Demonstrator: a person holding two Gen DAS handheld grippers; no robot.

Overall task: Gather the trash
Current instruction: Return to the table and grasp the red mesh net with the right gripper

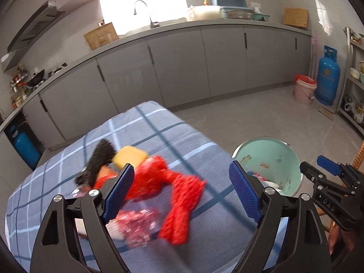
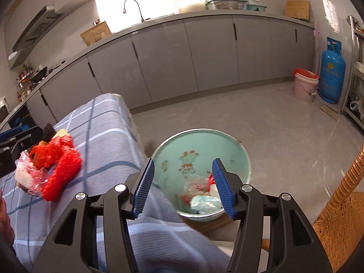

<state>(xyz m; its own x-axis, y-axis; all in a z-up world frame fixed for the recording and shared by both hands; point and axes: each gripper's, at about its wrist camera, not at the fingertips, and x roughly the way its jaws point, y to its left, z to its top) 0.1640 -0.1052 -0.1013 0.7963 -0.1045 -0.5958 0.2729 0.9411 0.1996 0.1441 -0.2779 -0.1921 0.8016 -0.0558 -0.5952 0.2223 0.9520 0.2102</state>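
A pile of trash lies on the blue checked tablecloth [image 1: 173, 136]: a red net bag [image 1: 175, 188], crumpled clear-pink plastic wrap [image 1: 136, 225], a yellow sponge [image 1: 129, 155] and a black scrubber [image 1: 97, 161]. My left gripper [image 1: 182, 193] is open and empty, its jaws spread around the red net bag. The pile also shows in the right wrist view [image 2: 54, 166]. My right gripper [image 2: 183, 187] is open and empty above the green basin [image 2: 227, 145] on the floor, which holds trash [image 2: 200, 195]. The right gripper also shows in the left wrist view [image 1: 329, 177].
Grey kitchen cabinets [image 2: 204, 52] run along the back wall. A blue gas cylinder [image 2: 332, 70] and a pink bucket [image 2: 304, 86] stand at the right. A wicker chair [image 2: 341, 213] is at the lower right. Grey tiled floor [image 2: 250, 113] surrounds the basin.
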